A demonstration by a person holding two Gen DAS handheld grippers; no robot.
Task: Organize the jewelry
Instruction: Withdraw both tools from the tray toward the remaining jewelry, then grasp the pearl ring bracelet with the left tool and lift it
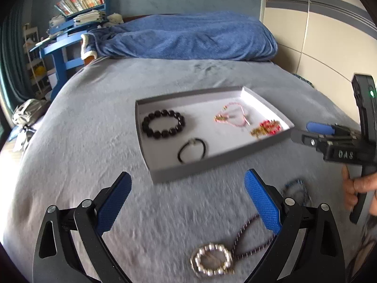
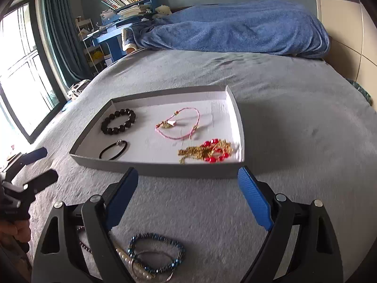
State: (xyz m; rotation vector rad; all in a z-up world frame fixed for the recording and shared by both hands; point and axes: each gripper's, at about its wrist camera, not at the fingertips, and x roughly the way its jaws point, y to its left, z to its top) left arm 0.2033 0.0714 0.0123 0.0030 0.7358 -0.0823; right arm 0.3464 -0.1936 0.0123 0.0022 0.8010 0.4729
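A grey shallow tray [image 1: 179, 172] [image 2: 150, 168] with a white floor lies on the grey bed cover. In it lie a black bead bracelet [image 1: 163, 123] [image 2: 118, 121], a black cord band [image 1: 192, 150] [image 2: 113, 150], a pink cord bracelet [image 1: 232, 117] [image 2: 179, 125] and a gold chain with red beads [image 1: 266, 128] [image 2: 207, 152]. My left gripper [image 1: 187, 200] is open above the cover, short of the tray. A silver bead bracelet [image 1: 212, 259] and a dark thin-beaded strand [image 1: 247, 240] lie under it. My right gripper [image 2: 188, 198] [image 1: 306, 133] is open too, over a blue bead bracelet [image 2: 155, 252] [image 1: 295, 192] and a pearl strand [image 2: 124, 258].
A blue blanket [image 1: 188, 37] [image 2: 240, 28] is heaped at the far end of the bed. A blue desk with stacked books [image 1: 77, 11] [image 2: 127, 2] stands at the back left, a window [image 2: 21, 70] on the left. A hand [image 1: 355, 186] holds the right gripper's handle.
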